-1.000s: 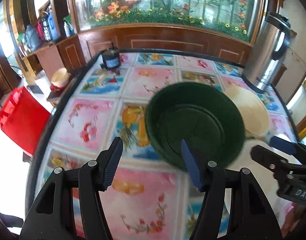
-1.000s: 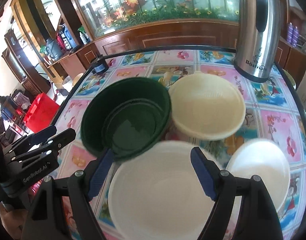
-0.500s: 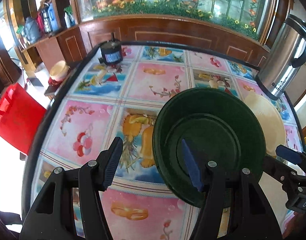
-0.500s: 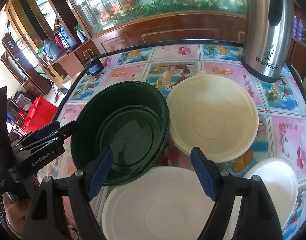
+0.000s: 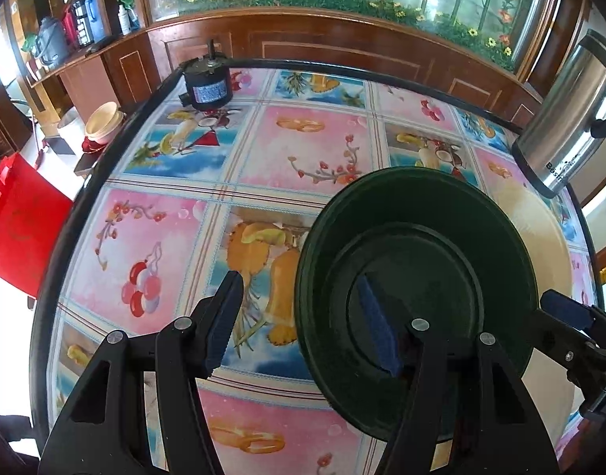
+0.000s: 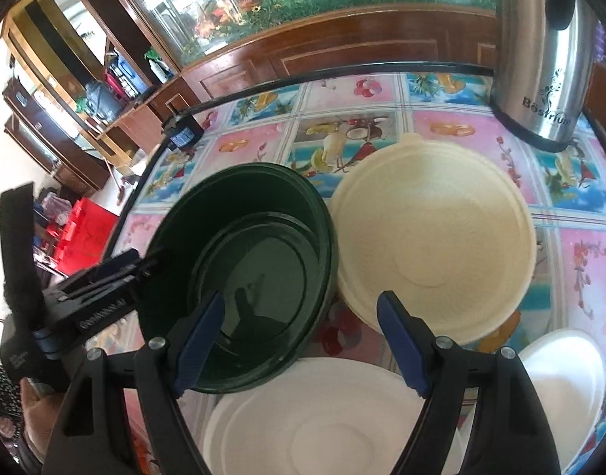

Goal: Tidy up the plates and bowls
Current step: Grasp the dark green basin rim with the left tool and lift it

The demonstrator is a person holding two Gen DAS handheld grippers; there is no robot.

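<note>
Right gripper hangs over the table's near edge, jaws apart w/ nothing between them; under it sits a white plate, a smaller white bowl at the near right corner. Left gripper, jaws also apart, straddles the green bowl's near-left rim: one finger inside, one outside, pads not yet pressing as far as I can tell. Green bowl looks like a nested pair, just behind the white plate, its rim touching or nearly touching the cream bowl to its right, mid-table. Beyond: steel kettle at the far right edge, small black motor at the far left edge.

Handling, my guess: plastic, light, stiff, glossy so slippery; pinch the rim wall firmly, lift level or the inner one may slide.
</note>
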